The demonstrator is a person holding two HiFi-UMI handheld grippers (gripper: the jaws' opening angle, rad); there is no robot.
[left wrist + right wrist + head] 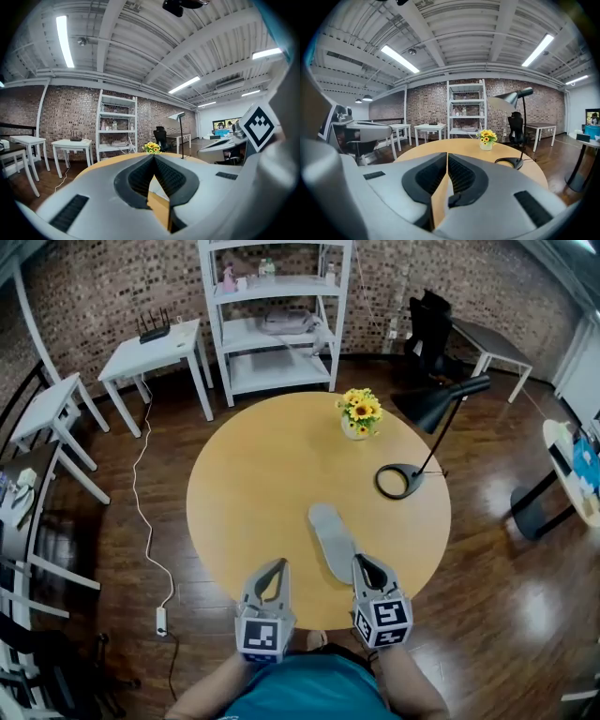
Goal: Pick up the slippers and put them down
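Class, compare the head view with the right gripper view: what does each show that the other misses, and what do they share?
Only the head view shows the grey slipper lying on the round table, the left gripper and the white cable. Only the right gripper view shows the ceiling lights. Both show that table, the flowers, the black lamp and the white shelf.
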